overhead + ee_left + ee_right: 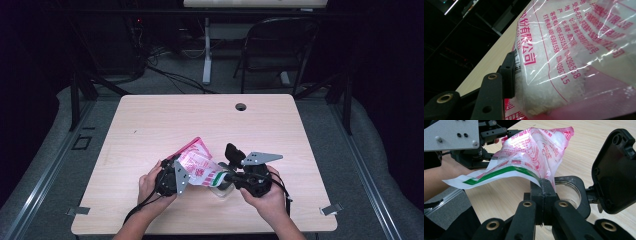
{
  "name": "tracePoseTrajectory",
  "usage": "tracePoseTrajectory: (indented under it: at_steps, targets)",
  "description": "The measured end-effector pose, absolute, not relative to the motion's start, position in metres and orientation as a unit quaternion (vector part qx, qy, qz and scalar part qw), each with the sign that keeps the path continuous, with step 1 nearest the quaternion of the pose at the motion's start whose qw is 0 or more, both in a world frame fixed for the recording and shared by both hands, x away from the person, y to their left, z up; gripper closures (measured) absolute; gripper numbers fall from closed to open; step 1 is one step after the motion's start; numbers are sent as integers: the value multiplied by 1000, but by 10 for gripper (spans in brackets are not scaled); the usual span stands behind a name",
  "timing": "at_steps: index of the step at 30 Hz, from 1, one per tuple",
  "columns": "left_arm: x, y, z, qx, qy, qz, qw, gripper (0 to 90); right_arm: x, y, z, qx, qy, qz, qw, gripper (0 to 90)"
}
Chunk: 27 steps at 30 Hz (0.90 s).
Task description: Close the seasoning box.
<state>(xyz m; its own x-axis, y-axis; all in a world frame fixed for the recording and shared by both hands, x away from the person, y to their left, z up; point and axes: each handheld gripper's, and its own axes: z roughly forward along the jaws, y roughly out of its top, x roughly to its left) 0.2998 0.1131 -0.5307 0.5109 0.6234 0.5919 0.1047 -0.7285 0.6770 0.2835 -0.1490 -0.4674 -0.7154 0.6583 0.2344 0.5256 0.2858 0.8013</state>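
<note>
a person holds a gripper in each hand over the near middle of a pale wooden desk (pixel 150 120), and between the two grippers hangs a clear plastic bag (pixel 197 162) printed in pink and red, with white grains inside; in the high view the bag sits lifted off the desk, its pink top corner pointing up and away from the person; the left gripper (pixel 175 177) grasps the bag's bulging lower part from the left side; in the left gripper view one black finger (pixel 509 75) presses flat against the grain-filled plastic (pixel 574 55) just beside a small barcode, while the other finger is hidden behind the bag; the right gripper (pixel 544 185) has its fingers clenched tight together on the bag's flat sealed edge, a white strip with a green band (pixel 499 171) that runs out to the left in the right gripper view; the pinch lies at the right end of that strip, where the plastic folds down between the two fingers; just beyond the right gripper's fingers stands a clear round container (pixel 567 191) with a black rim, resting on the desk, and its black hinged lid (pixel 614 172) stands open to the right; the bag hangs above and slightly to the left of the container's mouth, not touching it as far as can be told; the left gripper's grey plate (pixel 451 133) shows at the upper left of the right gripper view.
</note>
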Motion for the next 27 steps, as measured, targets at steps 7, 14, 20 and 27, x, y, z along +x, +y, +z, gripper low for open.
tracePoseTrajectory:
  at_steps: [7,14,20,27]
  targets:
    - [300,113,-531,816,221,449,289,547,285,-149,-470,374,801,463,68,900]
    - [300,112,-532,814,222,454,286,548,287,-150,-474,376,803,457,66,900]
    - [300,111,-532,814,222,455,283,549,289,-151,-477,382,803,453,65,900]
    - [300,111,-532,813,220,459,283,550,293,-154,-483,389,803,447,64,900]
